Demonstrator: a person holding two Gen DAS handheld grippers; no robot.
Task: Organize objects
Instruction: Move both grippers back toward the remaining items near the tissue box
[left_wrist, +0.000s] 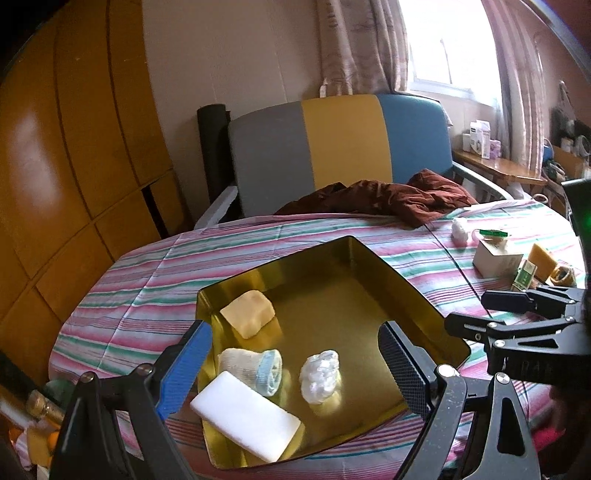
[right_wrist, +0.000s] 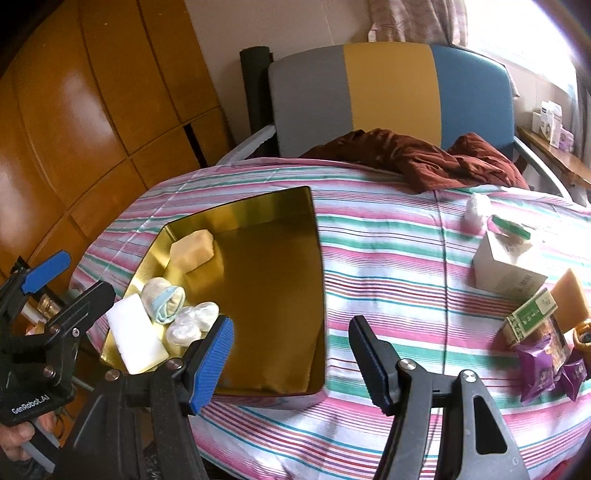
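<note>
Roughly halfway: the gold tray (left_wrist: 369, 266) near the worktop's left edge holds 4 items, among them a white block (left_wrist: 245, 415). Toward the right edge a white box (right_wrist: 506, 266) and packets wait. Left claw (left_wrist: 295, 373) and right claw (right_wrist: 291, 365) both released, empty.

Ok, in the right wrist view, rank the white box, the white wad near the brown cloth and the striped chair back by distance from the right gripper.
1. White box, on the bedspread, right of the right gripper.
2. White wad, farther back, near the brown cloth.
3. Chair back, behind the bed.
</note>
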